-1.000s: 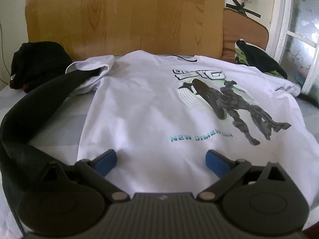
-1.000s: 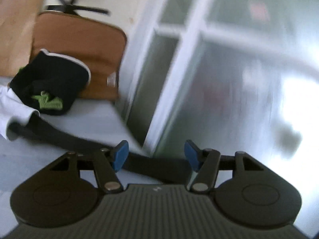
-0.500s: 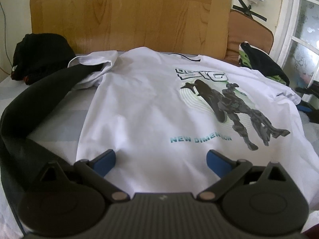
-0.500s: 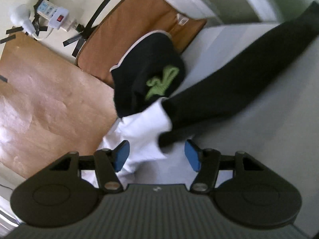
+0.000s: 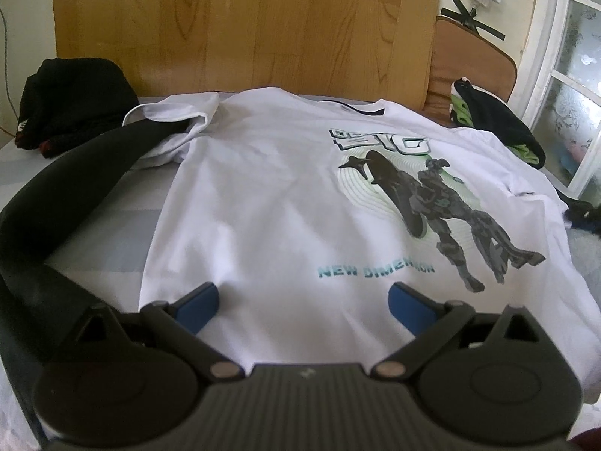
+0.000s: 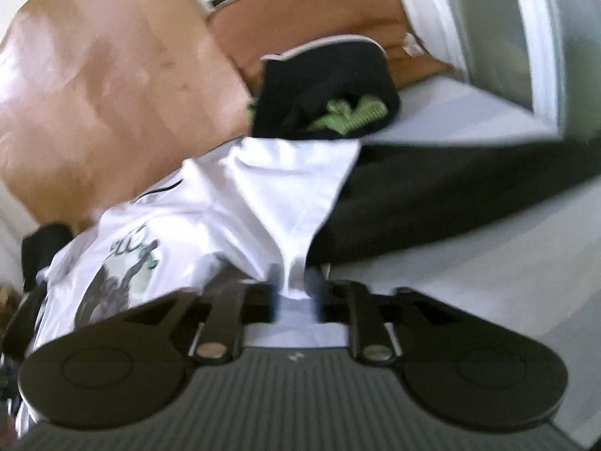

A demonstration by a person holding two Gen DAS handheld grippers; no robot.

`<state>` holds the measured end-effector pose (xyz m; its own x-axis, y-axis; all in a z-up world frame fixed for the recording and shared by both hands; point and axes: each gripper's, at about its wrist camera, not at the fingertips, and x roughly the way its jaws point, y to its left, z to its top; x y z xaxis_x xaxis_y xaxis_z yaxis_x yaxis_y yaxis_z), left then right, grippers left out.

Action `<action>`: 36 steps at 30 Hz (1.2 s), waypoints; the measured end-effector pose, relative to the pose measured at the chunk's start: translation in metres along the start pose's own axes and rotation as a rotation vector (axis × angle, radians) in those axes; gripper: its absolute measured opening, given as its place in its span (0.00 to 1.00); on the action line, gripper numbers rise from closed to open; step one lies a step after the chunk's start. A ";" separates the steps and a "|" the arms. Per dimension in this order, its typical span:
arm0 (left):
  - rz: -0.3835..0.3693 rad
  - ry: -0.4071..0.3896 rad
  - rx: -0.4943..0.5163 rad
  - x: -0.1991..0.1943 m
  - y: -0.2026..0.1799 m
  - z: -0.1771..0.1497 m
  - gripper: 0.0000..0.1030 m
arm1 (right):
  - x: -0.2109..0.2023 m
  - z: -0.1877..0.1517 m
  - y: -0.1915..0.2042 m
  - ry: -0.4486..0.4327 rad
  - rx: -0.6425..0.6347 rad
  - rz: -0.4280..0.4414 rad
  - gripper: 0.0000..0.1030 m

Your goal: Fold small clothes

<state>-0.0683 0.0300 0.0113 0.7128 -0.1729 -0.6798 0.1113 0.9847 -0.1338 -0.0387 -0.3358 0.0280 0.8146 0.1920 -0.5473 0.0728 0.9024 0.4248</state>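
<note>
White T-shirt lies flat, print side up, on a pale grey bed, collar toward the wooden headboard at 12 o'clock.

Left gripper — blue pads spread wide, hovering over the shirt's lower hem at 6 o'clock of its view, nothing between them. The printed figure and teal lettering sit at about 3 o'clock from the shirt's middle. A long black sleeve runs out of the shirt's white short sleeve at 10 o'clock and curves down to 8 o'clock beside the gripper. A black bundle of clothes sits on the bed at 10 o'clock, against the headboard.

Right gripper — jaws have just been closing; view is blurred, but a bunched tip of the shirt's white sleeve is drawn into the narrow gap between the pads and looks pinched. Black long sleeve trails from it toward 3 o'clock. A black garment with green print lies at 12 o'clock, just past the sleeve, against a brown cushion. Window frame at 2 o'clock.
</note>
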 end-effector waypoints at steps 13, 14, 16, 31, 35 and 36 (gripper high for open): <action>0.030 0.008 0.012 0.005 -0.006 0.002 0.97 | 0.126 0.078 -0.024 0.039 -0.224 -0.080 0.42; 0.030 0.011 0.015 0.004 -0.006 0.002 0.97 | 0.126 0.072 -0.018 -0.004 -0.298 -0.113 0.11; 0.030 0.012 0.018 0.005 -0.006 0.002 0.97 | 0.130 0.070 -0.010 -0.007 -0.383 -0.135 0.10; -0.034 -0.004 -0.006 0.005 0.000 0.011 0.94 | 0.021 0.032 -0.094 -0.226 0.238 -0.074 0.36; -0.111 -0.079 -0.005 -0.007 0.001 0.028 0.94 | -0.030 -0.003 -0.133 -0.286 0.440 -0.172 0.38; -0.125 -0.093 -0.004 -0.007 0.000 0.032 0.94 | -0.036 -0.005 -0.141 -0.291 0.475 -0.183 0.38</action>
<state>-0.0510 0.0320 0.0394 0.7546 -0.2912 -0.5880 0.2002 0.9556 -0.2163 -0.0809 -0.4682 -0.0158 0.8839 -0.1250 -0.4507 0.4227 0.6258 0.6555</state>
